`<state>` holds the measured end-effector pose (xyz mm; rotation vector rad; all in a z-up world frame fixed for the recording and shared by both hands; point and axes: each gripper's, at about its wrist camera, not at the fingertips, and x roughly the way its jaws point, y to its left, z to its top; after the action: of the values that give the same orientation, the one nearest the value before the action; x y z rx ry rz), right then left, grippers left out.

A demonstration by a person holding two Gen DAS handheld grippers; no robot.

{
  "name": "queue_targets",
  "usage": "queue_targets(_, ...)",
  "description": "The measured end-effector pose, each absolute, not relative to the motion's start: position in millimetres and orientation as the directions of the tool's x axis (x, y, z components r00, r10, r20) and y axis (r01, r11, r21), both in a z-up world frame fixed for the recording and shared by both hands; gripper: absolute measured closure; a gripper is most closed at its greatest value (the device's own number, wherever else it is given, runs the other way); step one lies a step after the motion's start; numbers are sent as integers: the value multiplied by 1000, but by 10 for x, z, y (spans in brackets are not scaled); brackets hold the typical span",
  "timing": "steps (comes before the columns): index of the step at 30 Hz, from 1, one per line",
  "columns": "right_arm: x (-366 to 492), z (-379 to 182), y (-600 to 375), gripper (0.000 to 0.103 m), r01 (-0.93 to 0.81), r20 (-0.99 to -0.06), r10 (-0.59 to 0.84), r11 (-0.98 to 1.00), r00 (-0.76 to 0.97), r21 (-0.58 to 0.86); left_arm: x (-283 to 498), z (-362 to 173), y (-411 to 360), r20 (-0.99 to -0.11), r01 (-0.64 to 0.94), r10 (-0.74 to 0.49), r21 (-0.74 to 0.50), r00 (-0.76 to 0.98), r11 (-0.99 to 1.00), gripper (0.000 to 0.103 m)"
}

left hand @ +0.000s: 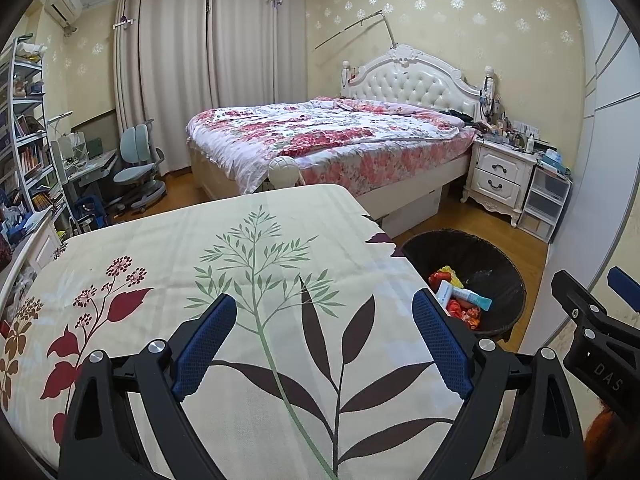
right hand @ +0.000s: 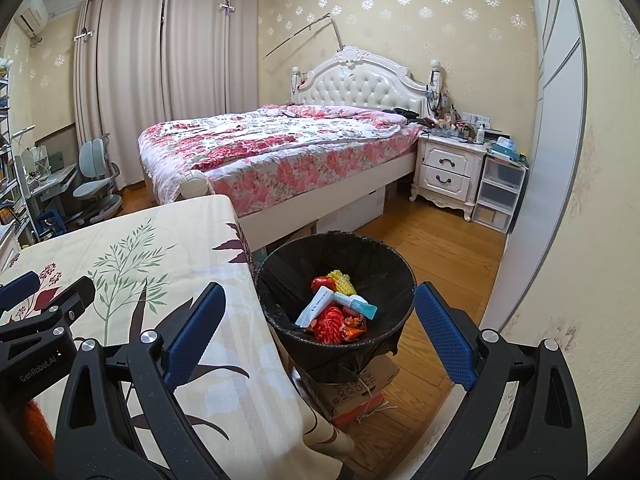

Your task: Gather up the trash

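Observation:
A black-lined trash bin (right hand: 384, 276) stands on the floor at the table's right edge; it also shows in the left wrist view (left hand: 500, 264). Inside lie a white and teal tube (right hand: 352, 302), a white packet (right hand: 314, 308), red netting (right hand: 332, 322), a yellow foam piece (right hand: 342, 282) and orange wrappers (right hand: 354, 326). My left gripper (left hand: 324, 340) is open and empty over the leaf-print tablecloth (left hand: 224, 264). My right gripper (right hand: 320, 340) is open and empty, above the bin's near rim, straddling the table edge and the bin.
A bed (right hand: 272, 148) with floral bedding stands behind the table. A white nightstand (right hand: 448, 168) and plastic drawers (right hand: 500, 192) are at the right wall. A desk and blue chair (left hand: 138, 160) are at the left. A cardboard box (right hand: 360, 388) sits under the bin.

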<state>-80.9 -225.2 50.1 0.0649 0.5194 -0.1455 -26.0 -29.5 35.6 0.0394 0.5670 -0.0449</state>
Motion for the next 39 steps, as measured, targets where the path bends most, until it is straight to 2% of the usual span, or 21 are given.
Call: queue_targets(39, -818, 492, -2259, 10, 156, -499, -122, 987, 858, 25, -240, 364, -334, -538, 80, -60, 14, 841, 997, 14)
